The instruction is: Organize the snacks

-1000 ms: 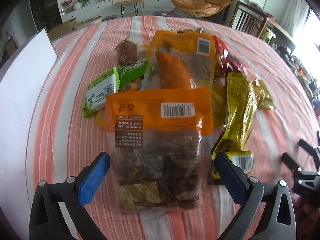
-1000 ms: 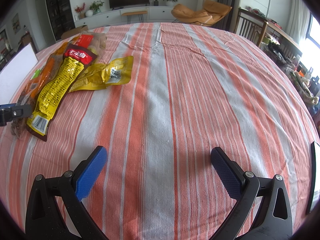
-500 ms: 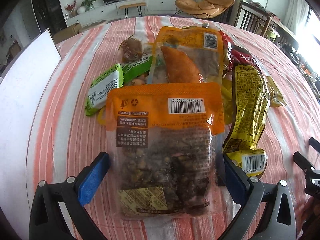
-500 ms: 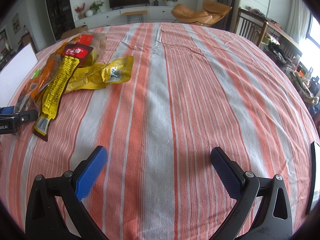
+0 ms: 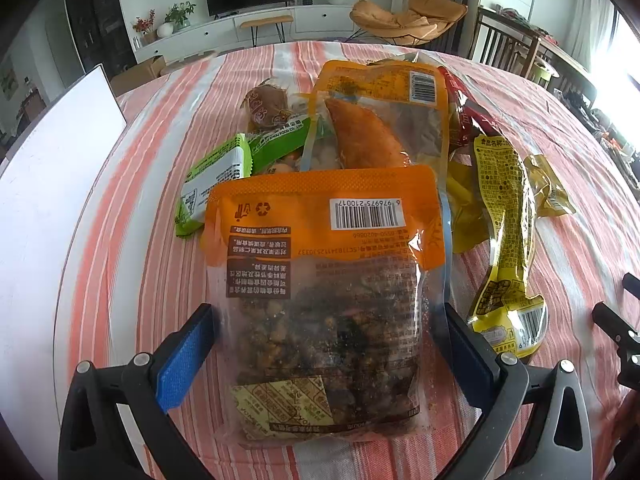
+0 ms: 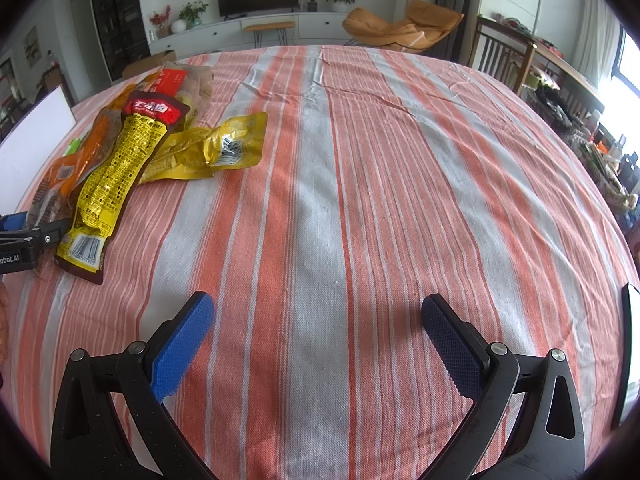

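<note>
A clear bag of dark nut mix with an orange top (image 5: 320,240) lies flat on the striped tablecloth, nearest in the left wrist view. My left gripper (image 5: 324,320) is open, its blue pads either side of the bag's lower half, close to its edges. Behind it lie a second orange bag (image 5: 380,120), a green packet (image 5: 216,172), a small brown snack (image 5: 266,106) and a long yellow packet (image 5: 506,220). My right gripper (image 6: 316,320) is open over bare cloth, with the long yellow packet (image 6: 116,168) and a flat yellow packet (image 6: 216,148) far to its left.
A white board (image 5: 48,200) lies along the table's left edge. A dark flat object (image 6: 628,360) sits at the right edge in the right wrist view. Wide striped cloth (image 6: 400,160) stretches ahead of the right gripper. Chairs and a TV cabinet stand beyond the table.
My left gripper has moved forward, so the orange-topped bag now lies between its open fingers. The right gripper has stayed where it was.
</note>
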